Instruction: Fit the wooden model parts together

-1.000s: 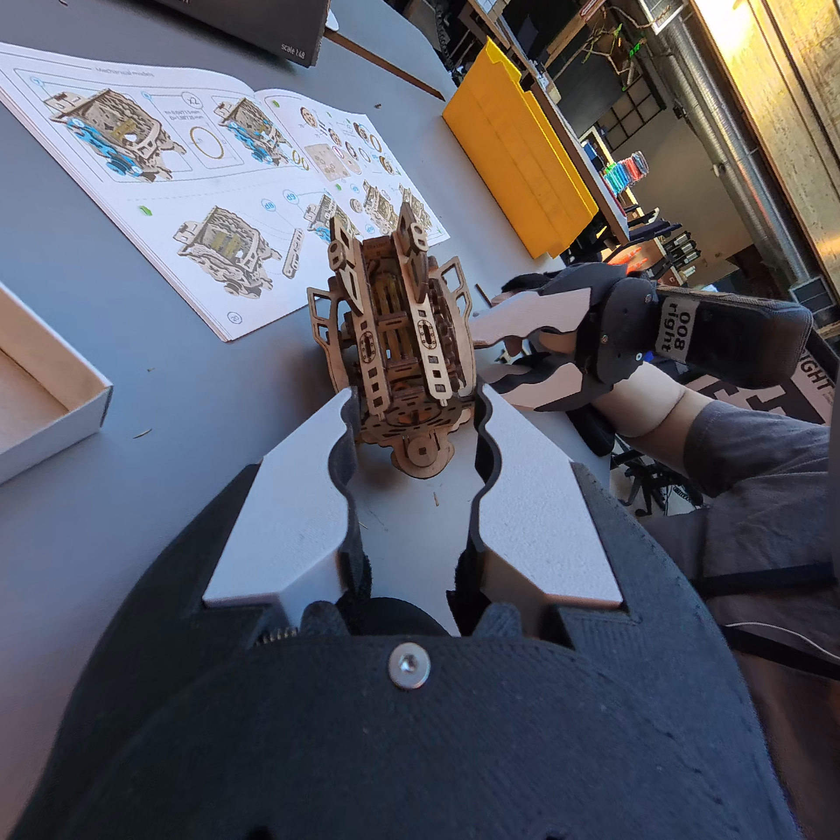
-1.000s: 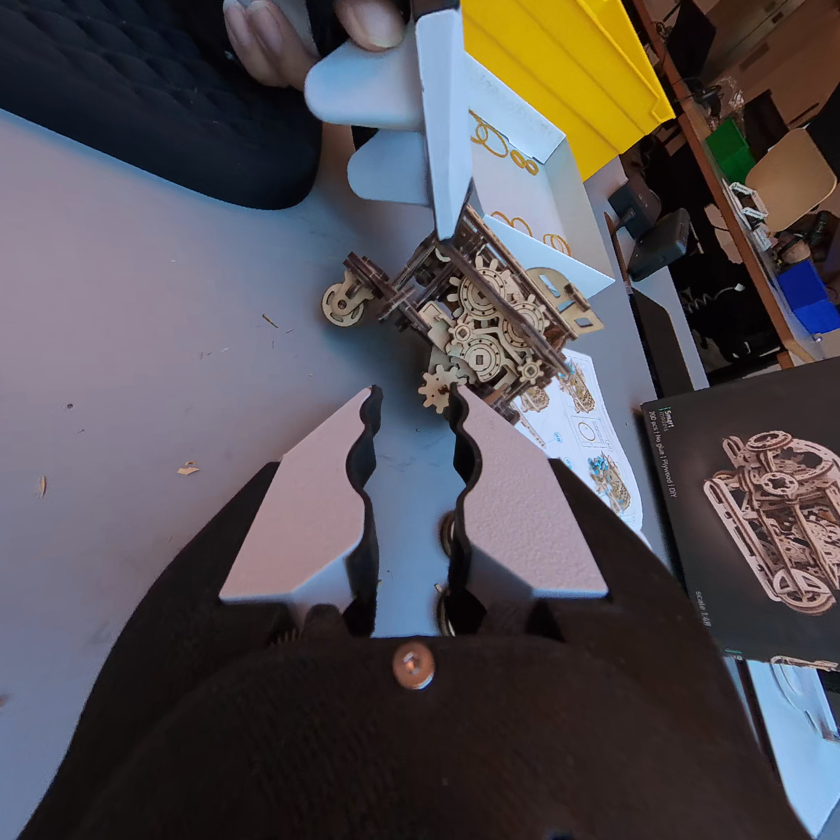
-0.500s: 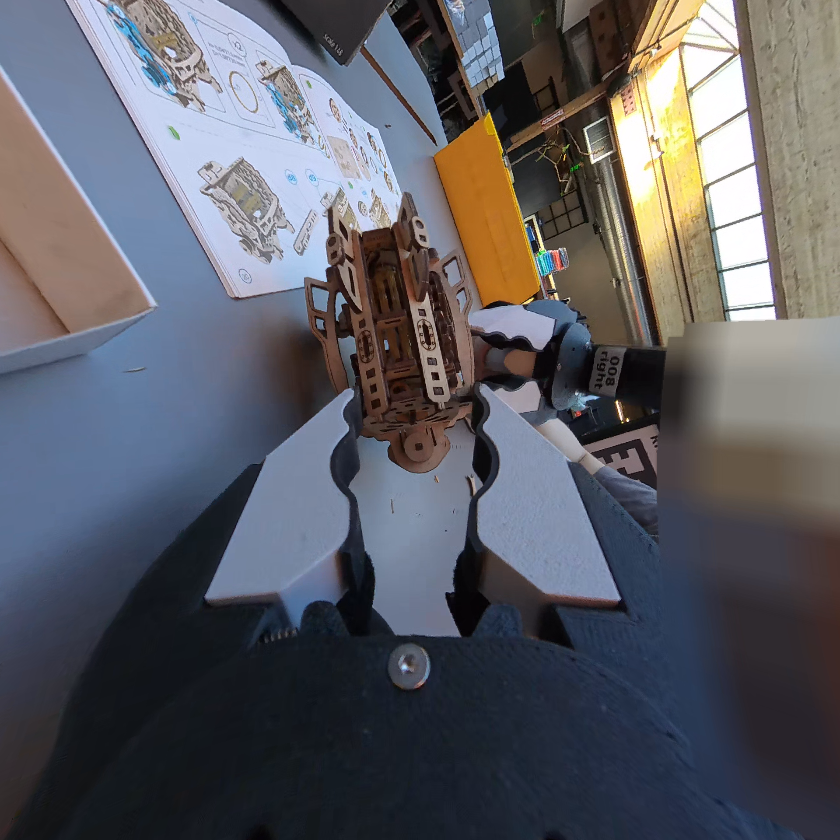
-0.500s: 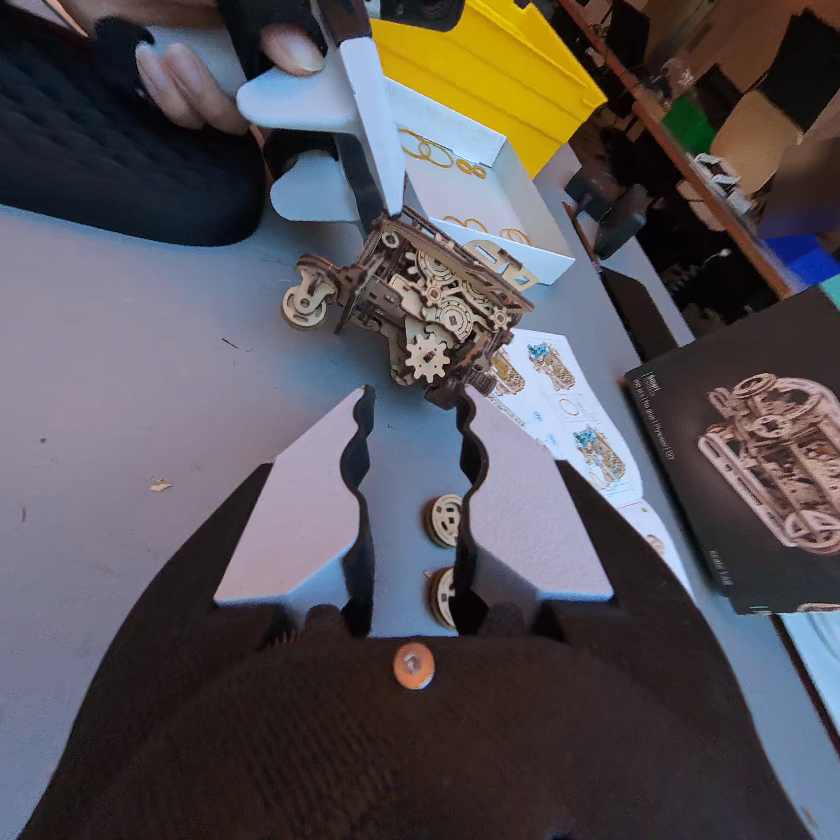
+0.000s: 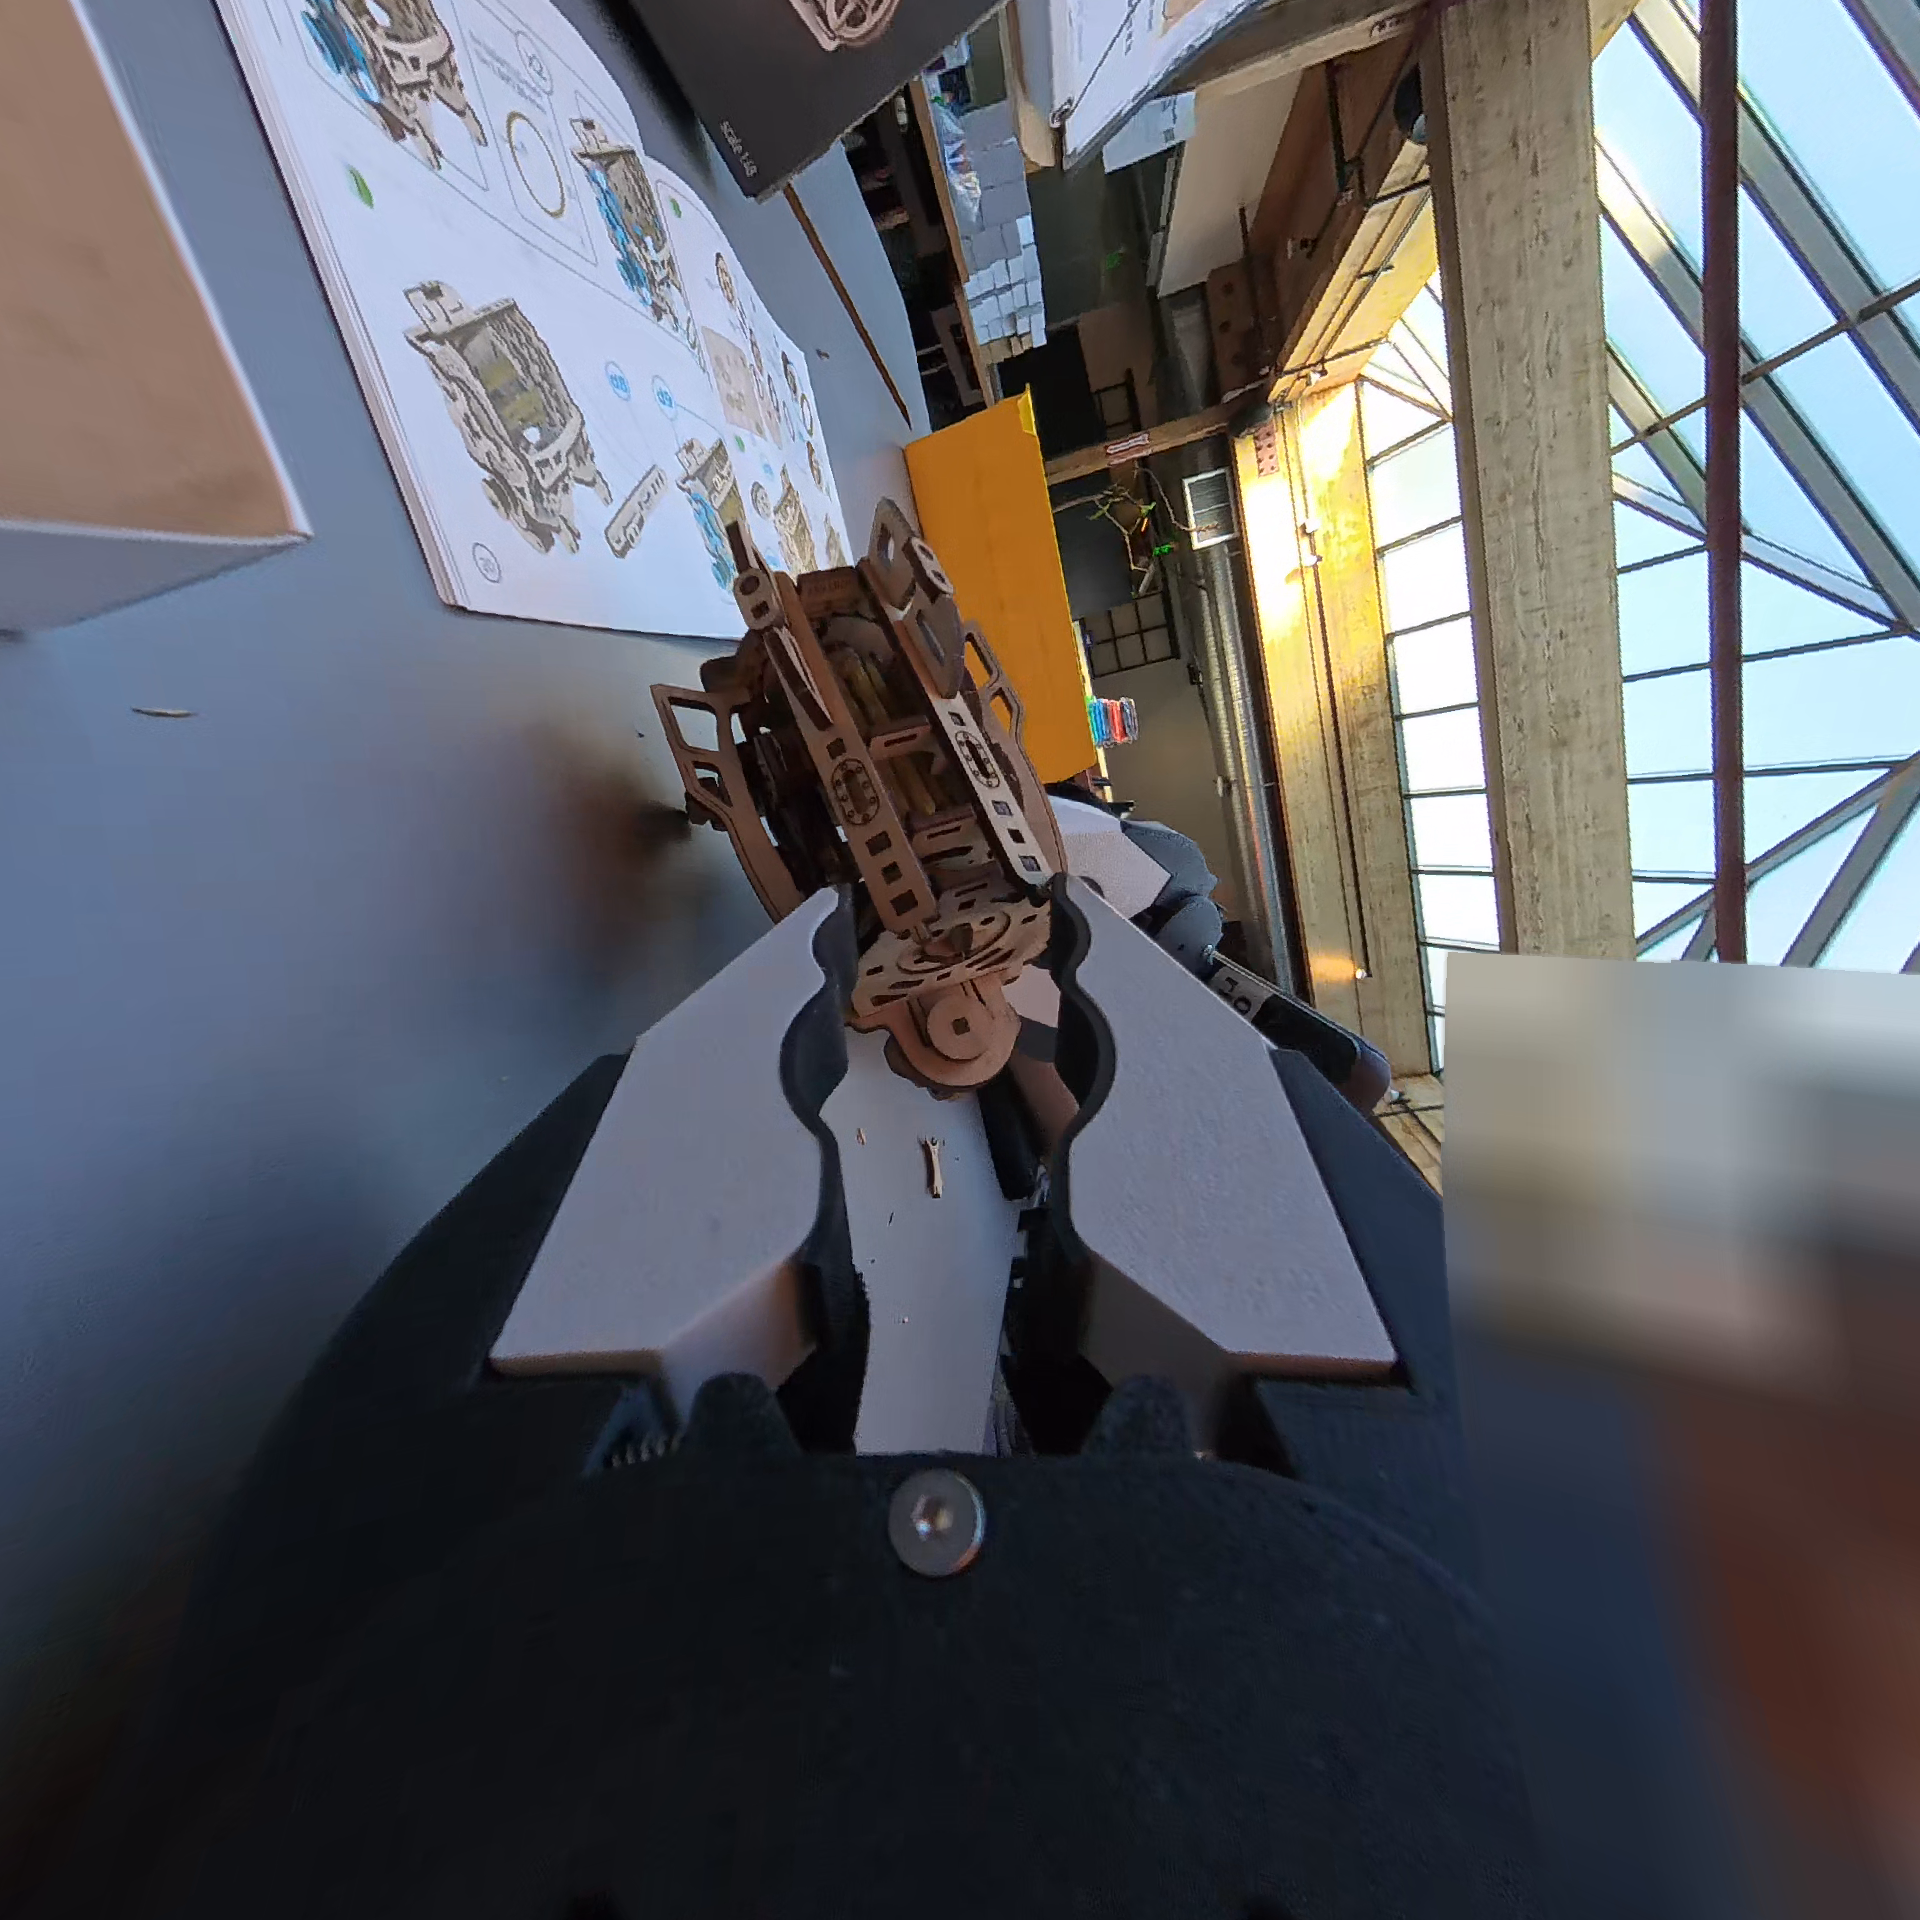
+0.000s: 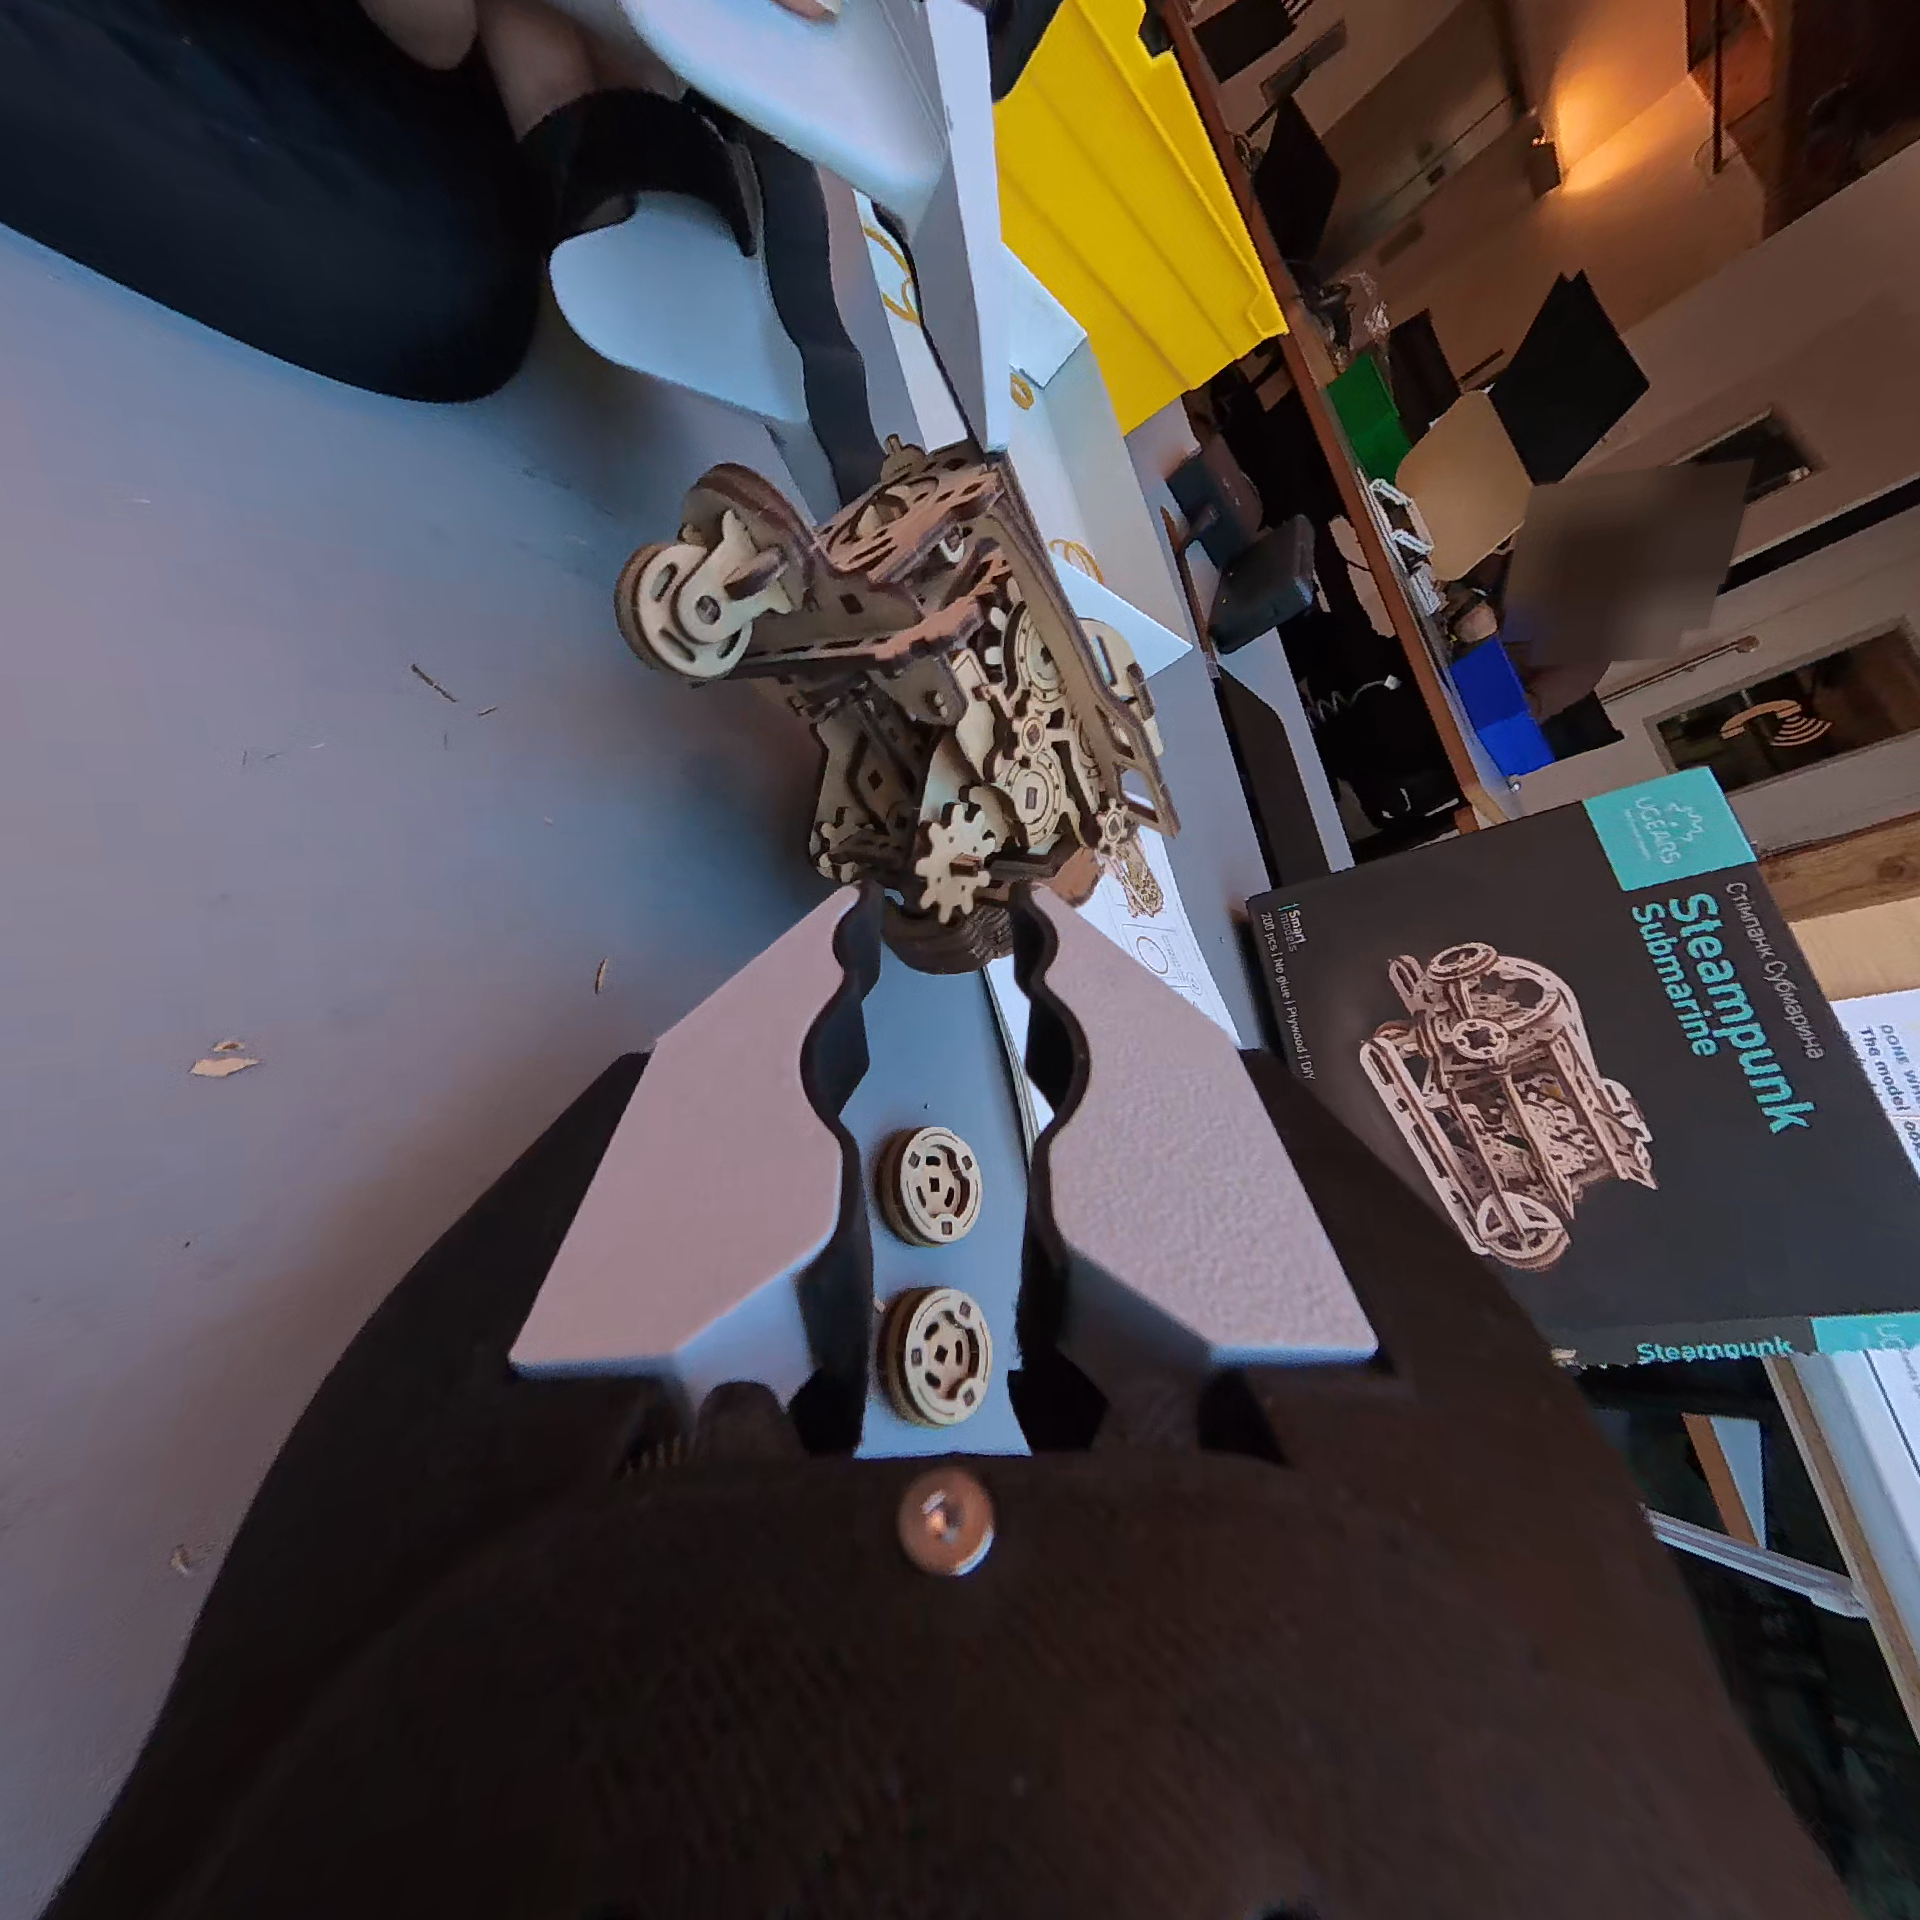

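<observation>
Far to the left in your left wrist view, a white box [image 5: 125,395] sits on the grey desk [image 5: 260,883]. Next to it lies the open instruction booklet [image 5: 499,343], and a dark box lid [image 5: 790,94] lies past its top edge. In the middle is the wooden model [image 5: 883,790]. Your left gripper [image 5: 951,914] has its jaws closed on the low end of the model, one tip on each side, and it holds the model tilted up off the desk. A small round wooden piece hangs under the model between the jaws. A yellow bin [image 5: 997,582] stands behind it. On the right are big windows.

In your right wrist view, the desk [image 6: 312,831] on the left is bare but for a few wood chips. The model [image 6: 935,707] is in the middle, with a little wheel sticking out on its left side. Your left gripper [image 6: 894,447] comes down from the top and pinches it. Your right gripper [image 6: 945,914] has its jaws partly open, with a tip on each side of the model's near end, by a small gear. I cannot tell if the tips press on it. Two round wooden wheels [image 6: 930,1184] lie flat on the desk between your right jaws. The yellow bin [image 6: 1122,208] is up top, and a dark kit box [image 6: 1558,1091] lies on the right.
</observation>
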The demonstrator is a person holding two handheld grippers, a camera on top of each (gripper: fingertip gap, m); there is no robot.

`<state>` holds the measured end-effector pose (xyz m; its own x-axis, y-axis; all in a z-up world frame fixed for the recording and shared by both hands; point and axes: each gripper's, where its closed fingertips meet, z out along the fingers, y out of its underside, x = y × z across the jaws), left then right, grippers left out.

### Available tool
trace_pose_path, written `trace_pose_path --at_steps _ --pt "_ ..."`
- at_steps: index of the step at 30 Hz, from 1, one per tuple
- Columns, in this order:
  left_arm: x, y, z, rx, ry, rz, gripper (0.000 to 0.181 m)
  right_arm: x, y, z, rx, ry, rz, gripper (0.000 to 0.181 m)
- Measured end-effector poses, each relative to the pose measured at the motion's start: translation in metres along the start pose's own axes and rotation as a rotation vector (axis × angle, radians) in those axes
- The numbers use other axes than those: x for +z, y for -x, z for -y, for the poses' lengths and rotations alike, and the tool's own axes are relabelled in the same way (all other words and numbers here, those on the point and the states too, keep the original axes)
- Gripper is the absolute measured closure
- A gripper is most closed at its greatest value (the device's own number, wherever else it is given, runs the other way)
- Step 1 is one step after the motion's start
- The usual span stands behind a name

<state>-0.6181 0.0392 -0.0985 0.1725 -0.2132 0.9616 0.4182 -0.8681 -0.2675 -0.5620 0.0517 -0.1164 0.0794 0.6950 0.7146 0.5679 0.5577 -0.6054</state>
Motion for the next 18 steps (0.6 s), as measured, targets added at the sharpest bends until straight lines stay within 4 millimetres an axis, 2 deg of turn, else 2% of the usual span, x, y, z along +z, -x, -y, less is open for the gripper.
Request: trace_pose_path --at_steps 3,8,14,16,18 --pt "0.003 -0.003 -0.006 0.024 0.023 0.010 0.145 0.003 0.002 0.001 0.013 -0.005 0.017 0.158" --pt "0.003 -0.004 -0.032 0.052 0.104 0.041 0.137 0.004 0.012 -0.002 -0.036 -0.006 0.056 0.164" --pt "-0.018 -0.011 -0.044 0.132 0.129 0.091 0.137 0.005 0.016 0.001 -0.075 -0.016 0.066 0.165" --pt "-0.027 -0.013 -0.043 0.237 0.135 0.151 0.134 0.005 0.016 0.002 -0.082 -0.021 0.064 0.165" --pt "-0.029 -0.018 -0.041 0.496 0.170 0.218 0.121 0.005 0.015 0.004 -0.089 -0.030 0.059 0.164"
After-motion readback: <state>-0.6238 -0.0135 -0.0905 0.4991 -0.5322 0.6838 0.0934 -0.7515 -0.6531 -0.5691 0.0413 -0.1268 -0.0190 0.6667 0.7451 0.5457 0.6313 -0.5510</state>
